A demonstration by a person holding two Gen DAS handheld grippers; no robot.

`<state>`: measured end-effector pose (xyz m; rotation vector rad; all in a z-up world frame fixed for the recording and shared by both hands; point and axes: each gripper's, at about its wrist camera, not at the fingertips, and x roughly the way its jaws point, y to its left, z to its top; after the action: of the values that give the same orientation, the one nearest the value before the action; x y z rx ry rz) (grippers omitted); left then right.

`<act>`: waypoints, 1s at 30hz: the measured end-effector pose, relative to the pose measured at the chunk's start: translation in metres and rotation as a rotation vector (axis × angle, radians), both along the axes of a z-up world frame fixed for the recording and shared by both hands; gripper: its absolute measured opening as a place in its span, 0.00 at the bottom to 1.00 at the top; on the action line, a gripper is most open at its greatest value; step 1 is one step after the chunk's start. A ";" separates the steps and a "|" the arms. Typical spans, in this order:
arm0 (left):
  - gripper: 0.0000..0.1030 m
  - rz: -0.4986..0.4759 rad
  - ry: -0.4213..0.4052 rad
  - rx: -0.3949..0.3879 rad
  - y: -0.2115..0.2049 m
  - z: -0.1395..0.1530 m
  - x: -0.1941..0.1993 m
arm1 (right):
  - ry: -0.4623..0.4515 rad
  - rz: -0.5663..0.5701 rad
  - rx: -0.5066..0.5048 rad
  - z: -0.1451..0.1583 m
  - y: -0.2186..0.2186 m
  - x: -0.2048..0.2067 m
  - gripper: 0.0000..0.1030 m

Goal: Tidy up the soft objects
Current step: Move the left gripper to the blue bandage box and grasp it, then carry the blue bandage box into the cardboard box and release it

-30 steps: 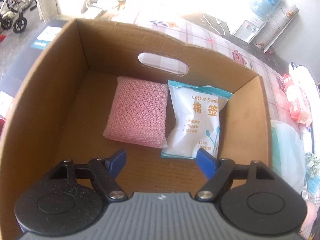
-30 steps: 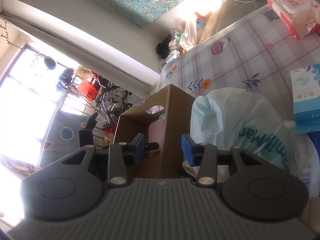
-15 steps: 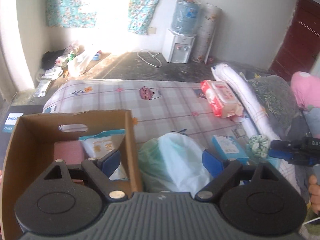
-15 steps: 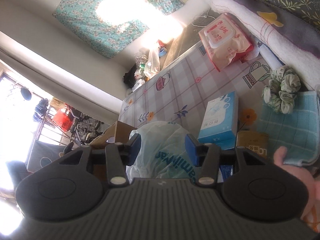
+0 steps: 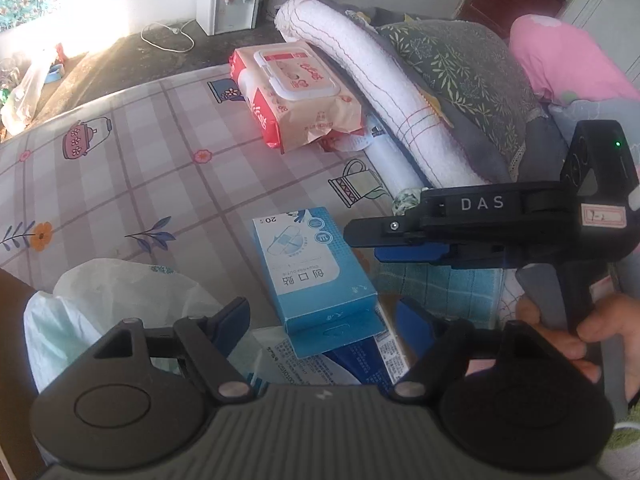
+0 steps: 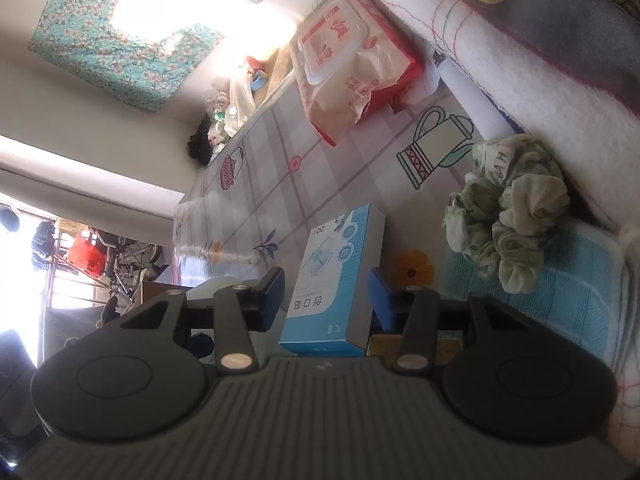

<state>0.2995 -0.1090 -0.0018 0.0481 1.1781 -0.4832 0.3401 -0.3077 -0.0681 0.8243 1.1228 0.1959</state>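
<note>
Both tools, left tool [image 5: 322, 314] and right tool [image 6: 326, 292], hang released around a light, crushable blue box [image 6: 334, 276] on the bed; its long sides offer the firmest hold

Matt printed cardboard is forming the blue box [image 6: 336, 276] lying between the right gripper [image 6: 326, 296] pads. Right of it, crumpled cloth scrunchie [image 6: 508, 216] is resting on waffled towel [image 6: 560, 296]; glossy plastic wipes pack [image 6: 352, 68] beyond.
</note>
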 end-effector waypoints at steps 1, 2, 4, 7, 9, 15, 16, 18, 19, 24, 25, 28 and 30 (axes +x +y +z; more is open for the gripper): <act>0.78 -0.001 0.016 0.010 -0.006 -0.007 0.006 | 0.013 0.002 0.004 -0.007 0.001 0.005 0.43; 0.78 -0.002 0.028 0.015 -0.009 -0.013 0.010 | 0.026 0.004 0.006 -0.013 0.001 0.010 0.43; 0.78 -0.005 0.059 0.021 -0.014 -0.024 0.021 | 0.045 0.009 0.016 -0.025 0.002 0.019 0.42; 0.79 0.002 0.111 0.037 -0.020 -0.042 0.033 | 0.073 0.014 0.054 -0.040 0.003 0.028 0.39; 0.79 0.010 0.127 0.028 -0.022 -0.049 0.038 | 0.083 0.020 0.062 -0.047 0.006 0.032 0.36; 0.78 0.047 0.155 0.020 -0.024 -0.058 0.045 | 0.079 0.018 0.084 -0.059 0.008 0.040 0.23; 0.78 0.055 0.156 0.013 -0.022 -0.057 0.045 | 0.076 0.014 0.081 -0.060 0.008 0.040 0.22; 0.78 0.064 0.151 0.009 -0.021 -0.055 0.043 | 0.069 0.005 0.082 -0.060 0.008 0.040 0.17; 0.78 0.062 0.144 0.005 -0.021 -0.051 0.041 | 0.067 0.000 0.088 -0.056 0.008 0.036 0.17; 0.78 0.045 0.069 0.007 -0.015 -0.019 0.021 | 0.024 0.010 0.087 -0.030 0.012 0.027 0.17; 0.78 0.045 0.052 0.005 -0.012 -0.012 0.016 | 0.010 0.015 0.085 -0.022 0.016 0.025 0.17; 0.78 0.057 0.001 -0.009 0.002 0.016 -0.002 | -0.037 0.035 0.084 0.004 0.022 0.017 0.17; 0.78 0.072 -0.032 -0.022 0.016 0.033 -0.015 | -0.072 0.055 0.083 0.024 0.035 0.011 0.17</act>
<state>0.2850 -0.0932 0.0315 -0.0051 1.1395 -0.4303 0.3510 -0.2726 -0.0441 0.8540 1.0764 0.3171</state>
